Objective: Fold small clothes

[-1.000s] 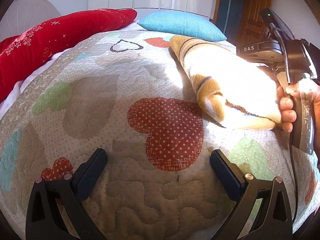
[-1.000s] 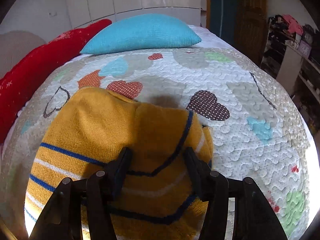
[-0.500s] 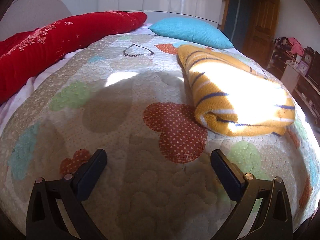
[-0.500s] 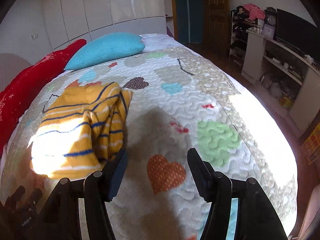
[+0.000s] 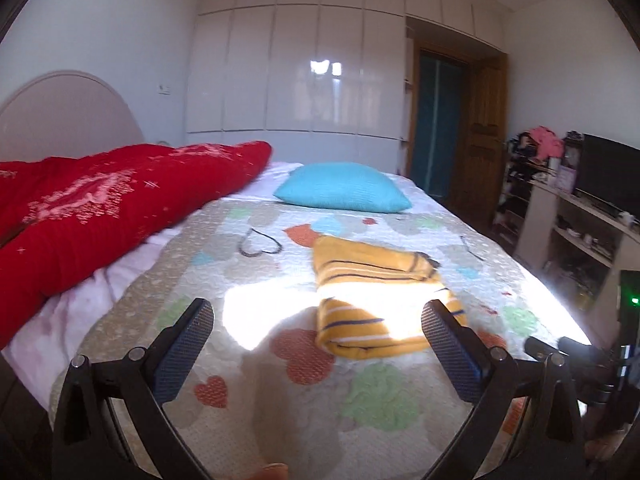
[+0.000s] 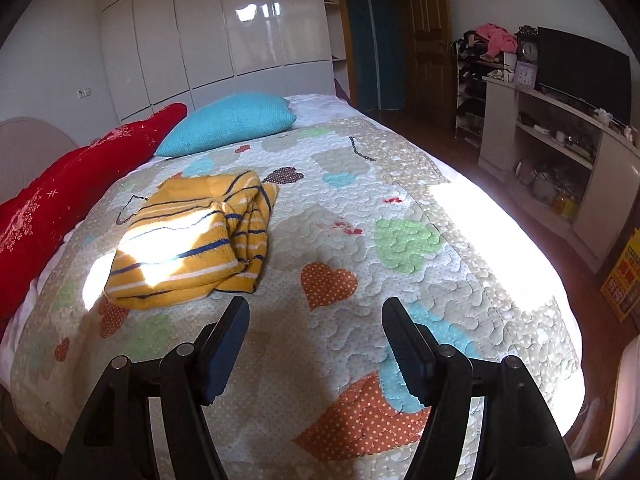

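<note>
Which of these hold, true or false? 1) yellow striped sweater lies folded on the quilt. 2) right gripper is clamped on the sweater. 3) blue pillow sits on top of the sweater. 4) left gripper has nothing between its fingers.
1) True: the sweater lies folded on the quilt.
2) False: the right gripper is clear of the sweater, its fingers opening with nothing between them.
3) False: the blue pillow lies apart, further up the bed.
4) True: the left gripper is open and holds nothing.
</note>
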The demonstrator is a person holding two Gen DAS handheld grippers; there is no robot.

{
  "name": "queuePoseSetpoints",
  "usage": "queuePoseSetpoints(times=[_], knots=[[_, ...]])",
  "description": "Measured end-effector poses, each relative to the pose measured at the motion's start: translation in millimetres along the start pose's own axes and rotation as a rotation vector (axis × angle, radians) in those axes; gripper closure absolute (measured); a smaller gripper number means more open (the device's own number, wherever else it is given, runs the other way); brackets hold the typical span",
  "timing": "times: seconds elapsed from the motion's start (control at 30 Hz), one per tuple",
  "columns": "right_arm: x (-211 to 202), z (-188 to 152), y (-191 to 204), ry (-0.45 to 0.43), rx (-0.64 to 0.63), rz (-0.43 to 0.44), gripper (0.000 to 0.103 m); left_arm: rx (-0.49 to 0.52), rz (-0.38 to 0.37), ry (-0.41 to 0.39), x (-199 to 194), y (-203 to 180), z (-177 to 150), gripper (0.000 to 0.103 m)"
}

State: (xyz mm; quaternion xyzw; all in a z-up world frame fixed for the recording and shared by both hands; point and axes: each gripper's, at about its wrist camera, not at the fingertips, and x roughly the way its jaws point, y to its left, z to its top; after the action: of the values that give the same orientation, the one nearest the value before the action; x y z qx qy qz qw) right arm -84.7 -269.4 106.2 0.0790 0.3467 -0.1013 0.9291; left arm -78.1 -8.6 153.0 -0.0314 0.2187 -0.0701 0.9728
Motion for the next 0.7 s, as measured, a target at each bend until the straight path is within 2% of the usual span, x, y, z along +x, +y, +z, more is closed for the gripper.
queuePoseSetpoints(times=[0.17, 0.3, 0.43, 0.57, 0.7], knots=[[-1, -3, 12, -0.001, -0.035, -0.007, 0.029, 0.015, -0.035, 0.076, 4, -16, -21, 0.0], [5, -9, 12, 0.029, -0.038, -0.01, 0.029, 0.032, -0.027, 0.148, 13, -21, -35, 0.0], [9, -14, 14, 0.049, -0.042, -0.012, 0.029, 0.001, -0.019, 0.207, 22, -16, -43, 0.0], [11, -18, 20, 0.055, -0.073, -0.026, 0.027, -0.006, 0.022, 0.266, 31, -13, -52, 0.0], [11, -20, 28, 0.051, -0.108, -0.041, 0.026, -0.013, 0.029, 0.295, 35, -10, -57, 0.0]])
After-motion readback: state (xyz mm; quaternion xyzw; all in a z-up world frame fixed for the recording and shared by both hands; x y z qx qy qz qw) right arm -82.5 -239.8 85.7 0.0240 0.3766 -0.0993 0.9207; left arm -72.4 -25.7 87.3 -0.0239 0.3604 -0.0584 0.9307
